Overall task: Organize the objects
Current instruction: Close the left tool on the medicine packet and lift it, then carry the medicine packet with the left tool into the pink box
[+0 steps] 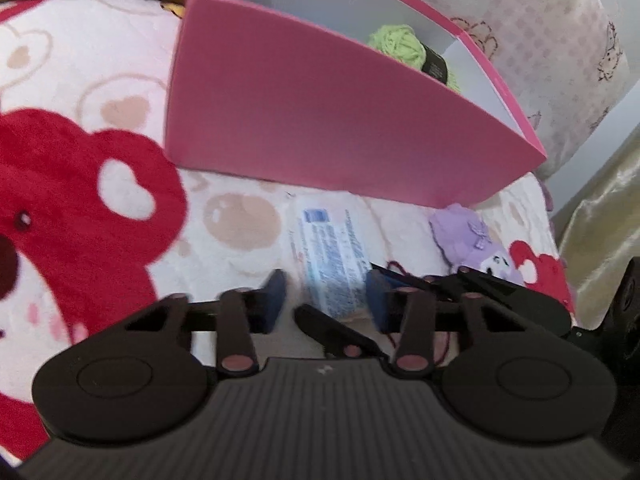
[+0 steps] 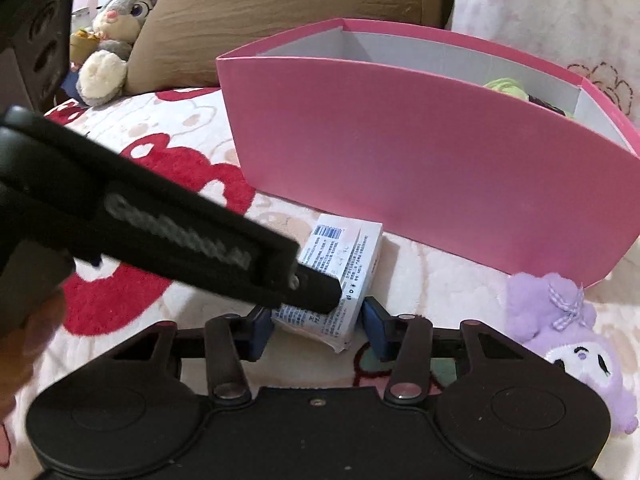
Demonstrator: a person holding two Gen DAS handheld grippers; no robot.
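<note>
A small white box with blue print [image 1: 332, 256] [image 2: 340, 256] lies on the blanket just in front of a tall pink storage box [image 1: 320, 112] [image 2: 420, 160]. My left gripper [image 1: 327, 302] has its blue pads on either side of the white box and is shut on it; the picture is blurred there. My right gripper [image 2: 316, 326] holds the same box's near end between its pads. One left finger [image 2: 312, 292] crosses over the box in the right wrist view. A ball of green yarn [image 1: 400, 44] [image 2: 504, 84] sits inside the pink box.
A purple plush toy [image 1: 476, 244] [image 2: 560, 320] lies right of the white box. The blanket [image 1: 80, 180] bears red bear shapes. Behind the pink box are a brown pillow [image 2: 280, 20], a grey rabbit plush [image 2: 116, 20] and a pale floral pillow [image 1: 540, 40].
</note>
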